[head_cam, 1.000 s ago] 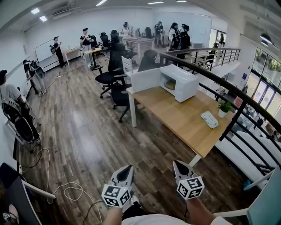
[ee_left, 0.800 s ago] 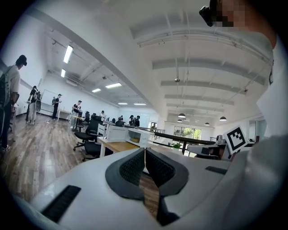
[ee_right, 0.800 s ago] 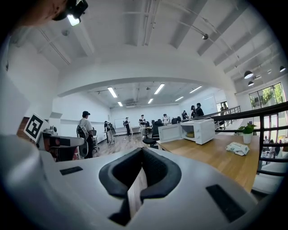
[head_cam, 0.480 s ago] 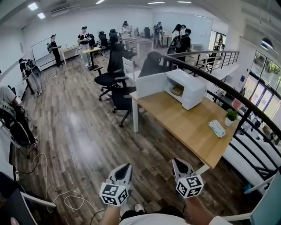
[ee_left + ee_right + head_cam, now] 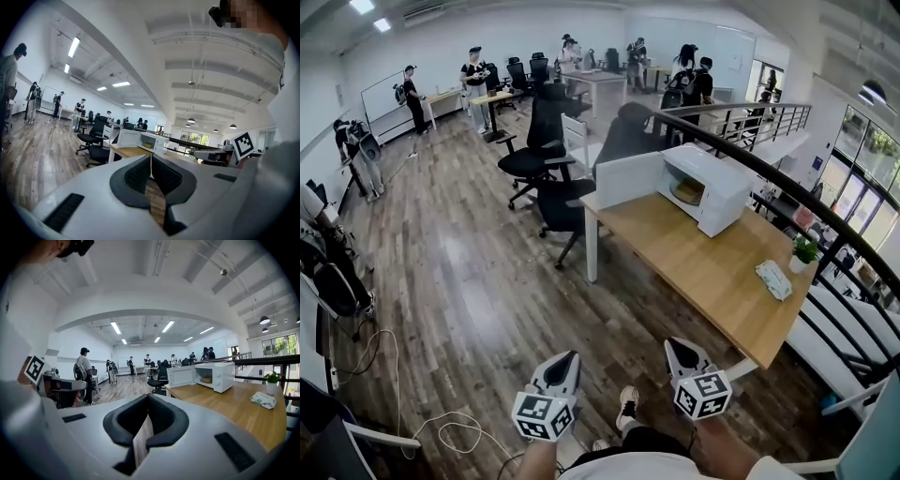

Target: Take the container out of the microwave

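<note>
1 container [image 5: 686,193], tan and shallow, inside microwave [image 5: 724,184] with door [image 5: 629,178] swung open, at far end of wooden table [image 5: 712,272]. Well apart from both tools: left gripper [image 5: 569,358] and right gripper [image 5: 676,347] low over floor [image 5: 469,281], short of table's near corner, jaws of each pressed together, nothing between. Likely step: approach. Needed next, probably: closing the gap to microwave's open front, then parting jaws of 1 gripper before reaching in.

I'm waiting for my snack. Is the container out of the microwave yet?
Not yet. Done: the microwave door hangs open. In hand: nothing; the left tool and right tool are shut and empty, short of the table. Left: reach the container inside and lift it out.
</note>
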Motion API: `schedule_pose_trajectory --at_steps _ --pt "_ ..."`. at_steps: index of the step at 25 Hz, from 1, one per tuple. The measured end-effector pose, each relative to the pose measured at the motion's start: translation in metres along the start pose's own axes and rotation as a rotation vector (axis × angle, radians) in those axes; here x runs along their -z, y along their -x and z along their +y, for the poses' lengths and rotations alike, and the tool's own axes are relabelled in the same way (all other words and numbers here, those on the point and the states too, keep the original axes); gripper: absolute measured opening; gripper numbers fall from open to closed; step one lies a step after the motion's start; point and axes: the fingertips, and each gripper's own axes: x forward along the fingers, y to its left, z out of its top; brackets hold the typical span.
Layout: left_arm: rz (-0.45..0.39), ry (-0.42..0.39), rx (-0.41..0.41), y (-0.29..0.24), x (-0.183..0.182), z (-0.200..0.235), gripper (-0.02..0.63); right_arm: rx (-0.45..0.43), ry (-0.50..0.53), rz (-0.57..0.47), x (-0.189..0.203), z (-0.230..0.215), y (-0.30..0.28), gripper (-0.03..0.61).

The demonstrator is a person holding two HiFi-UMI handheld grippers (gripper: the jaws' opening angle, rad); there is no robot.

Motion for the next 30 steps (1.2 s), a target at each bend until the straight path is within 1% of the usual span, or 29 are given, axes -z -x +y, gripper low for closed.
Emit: schedule_pose_trajectory --at_steps 5,12,17,21,26,30 --pt "0.013 0.004 -0.019 -0.035 -0.006 0.031 0.037 -0.020 -0.020 0.000 -0.004 -0.013 -0.053 0.023" --pt "0.010 -0.017 -0.039 -0.109 -0.037 0.070 0.037 -0.032 -0.038 -0.009 -0.023 -0.055 -0.129 0.023" --pt "0.018 -0.024 -0.043 -0.168 -0.056 0.085 0.037 -0.026 -0.051 -0.011 -0.040 -0.099 -0.177 0.023" --pt "0.041 -0.033 -0.046 -0.219 -0.063 0.095 0.037 -0.023 -0.077 -0.015 -0.044 -0.137 -0.215 0.023" --pt "0.061 -0.058 -0.031 -0.286 -0.073 0.101 0.037 -0.012 -0.108 -0.012 -0.042 -0.188 -0.254 0.023" --pt "0.074 -0.078 0.000 -0.335 -0.079 0.098 0.037 0.020 -0.139 -0.020 -0.046 -0.229 -0.278 0.023"
